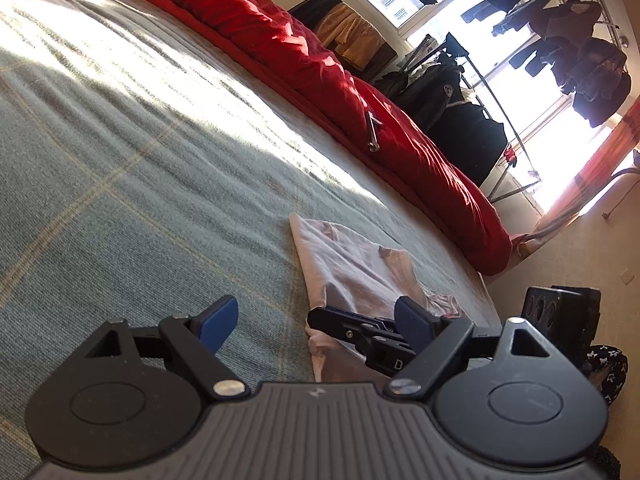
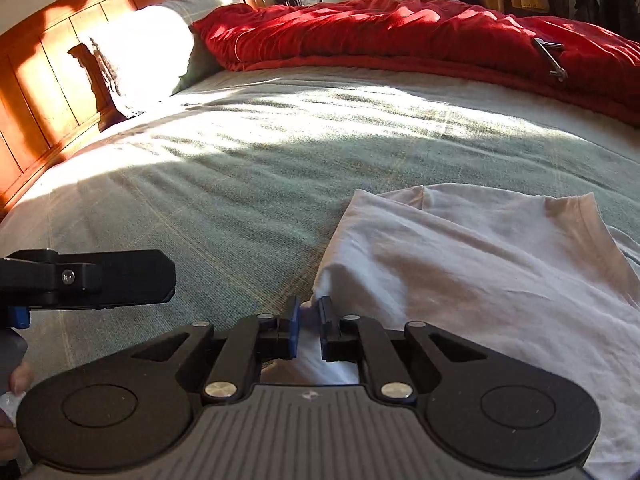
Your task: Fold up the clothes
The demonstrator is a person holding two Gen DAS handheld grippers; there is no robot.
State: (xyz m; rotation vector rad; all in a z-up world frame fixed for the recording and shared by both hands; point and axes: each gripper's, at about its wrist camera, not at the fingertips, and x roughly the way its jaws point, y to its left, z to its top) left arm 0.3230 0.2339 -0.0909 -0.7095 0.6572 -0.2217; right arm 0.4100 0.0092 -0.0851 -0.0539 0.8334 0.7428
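On bed (image 2: 248, 184), pale pink shirt (image 2: 480, 264) part-folded, creased, R tool (image 2: 309, 310) pinching corner

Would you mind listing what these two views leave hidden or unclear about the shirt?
- Right wrist view: the white shirt runs off the right edge; the right gripper covers its near hem.
- Left wrist view: the left gripper body hides the shirt's near end.
- Its front design: not visible.
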